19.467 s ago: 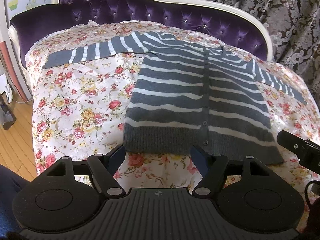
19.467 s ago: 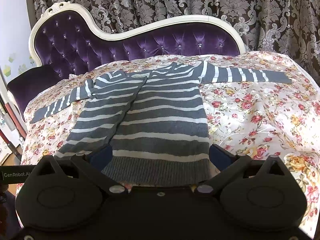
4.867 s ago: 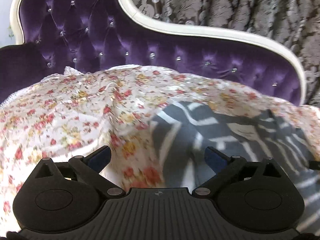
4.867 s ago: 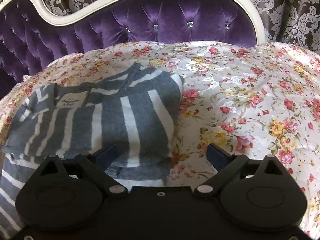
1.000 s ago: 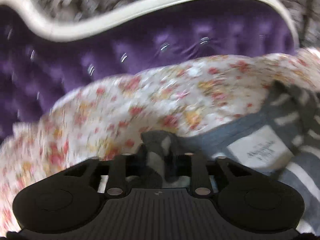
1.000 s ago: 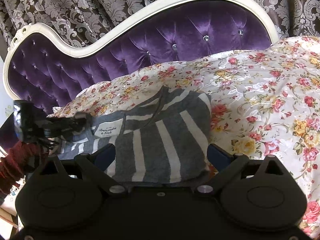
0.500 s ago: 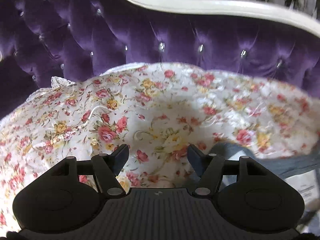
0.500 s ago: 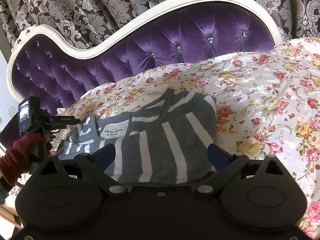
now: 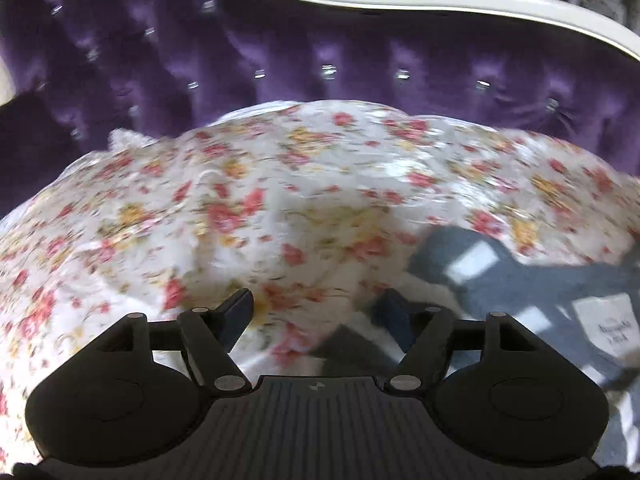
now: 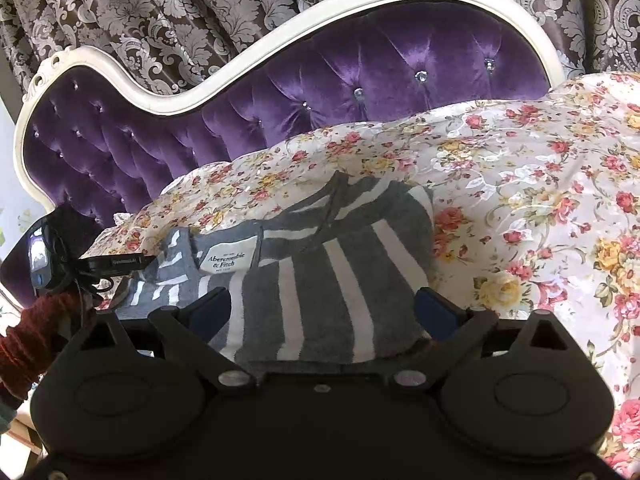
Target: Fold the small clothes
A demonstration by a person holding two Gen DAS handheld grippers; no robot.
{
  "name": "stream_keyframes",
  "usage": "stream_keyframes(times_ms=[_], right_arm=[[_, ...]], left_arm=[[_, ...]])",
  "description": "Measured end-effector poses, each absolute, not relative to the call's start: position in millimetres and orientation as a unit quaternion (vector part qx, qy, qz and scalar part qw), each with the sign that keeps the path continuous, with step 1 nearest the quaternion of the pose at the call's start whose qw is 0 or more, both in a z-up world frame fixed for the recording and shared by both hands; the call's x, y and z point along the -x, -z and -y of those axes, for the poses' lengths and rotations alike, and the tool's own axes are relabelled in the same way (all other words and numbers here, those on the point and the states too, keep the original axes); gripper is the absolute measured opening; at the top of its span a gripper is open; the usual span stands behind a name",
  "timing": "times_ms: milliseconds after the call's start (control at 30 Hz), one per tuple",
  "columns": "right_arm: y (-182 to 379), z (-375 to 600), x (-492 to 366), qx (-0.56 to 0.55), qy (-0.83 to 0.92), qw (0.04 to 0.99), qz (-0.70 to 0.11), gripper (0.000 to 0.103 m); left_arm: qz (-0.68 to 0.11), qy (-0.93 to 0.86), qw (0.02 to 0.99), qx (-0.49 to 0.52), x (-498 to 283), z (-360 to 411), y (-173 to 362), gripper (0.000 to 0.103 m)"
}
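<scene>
A grey cardigan with white stripes (image 10: 320,280) lies on the floral bedspread with its sleeves folded in and its white neck label (image 10: 228,260) showing. My right gripper (image 10: 322,310) is open and empty, its jaws standing wide over the cardigan's right part. My left gripper (image 9: 316,314) is open and empty over bare bedspread, just left of the cardigan's left shoulder (image 9: 500,276). In the right wrist view the left gripper (image 10: 116,262) shows at the cardigan's left edge, held by a hand in a dark red sleeve. The left wrist view is blurred.
The floral bedspread (image 10: 540,200) covers a sofa with a tufted purple back (image 10: 340,80) and white frame (image 10: 240,56). Patterned curtains (image 10: 200,8) hang behind. The purple back (image 9: 280,60) stands close ahead of the left gripper.
The left gripper let go of the cardigan's left shoulder, opened, and has drawn off slightly to the left. The right gripper has stayed open over the cardigan.
</scene>
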State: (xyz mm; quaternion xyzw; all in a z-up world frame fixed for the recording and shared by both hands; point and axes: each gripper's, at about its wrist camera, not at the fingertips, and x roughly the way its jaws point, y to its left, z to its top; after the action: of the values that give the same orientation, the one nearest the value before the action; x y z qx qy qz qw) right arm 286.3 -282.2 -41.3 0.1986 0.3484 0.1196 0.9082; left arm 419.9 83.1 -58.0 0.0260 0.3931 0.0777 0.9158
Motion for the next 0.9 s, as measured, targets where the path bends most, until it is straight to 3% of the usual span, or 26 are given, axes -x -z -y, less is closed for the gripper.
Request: stream_keyframes(times_ms=[133,367,900], right_arm=[[41.7,285.4,-285.6,-0.203,-0.116,0.909,-0.346,0.099],[44.9,287.1,-284.9,-0.214,-0.126,0.903,-0.35,0.103],[47.7,283.6,-253.6,-0.182,-0.122,0.921,-0.322,0.103]], left_arm=[[-0.386,-0.087,0.918,0.011,-405.7,-96.7,44.5,0.07],[-0.357,-0.027,0.932,0.059,-336.4,-84.1,8.0,0.102],[-0.341,0.024,0.939,0.038,-151.2,-51.1,-10.9,0.103]])
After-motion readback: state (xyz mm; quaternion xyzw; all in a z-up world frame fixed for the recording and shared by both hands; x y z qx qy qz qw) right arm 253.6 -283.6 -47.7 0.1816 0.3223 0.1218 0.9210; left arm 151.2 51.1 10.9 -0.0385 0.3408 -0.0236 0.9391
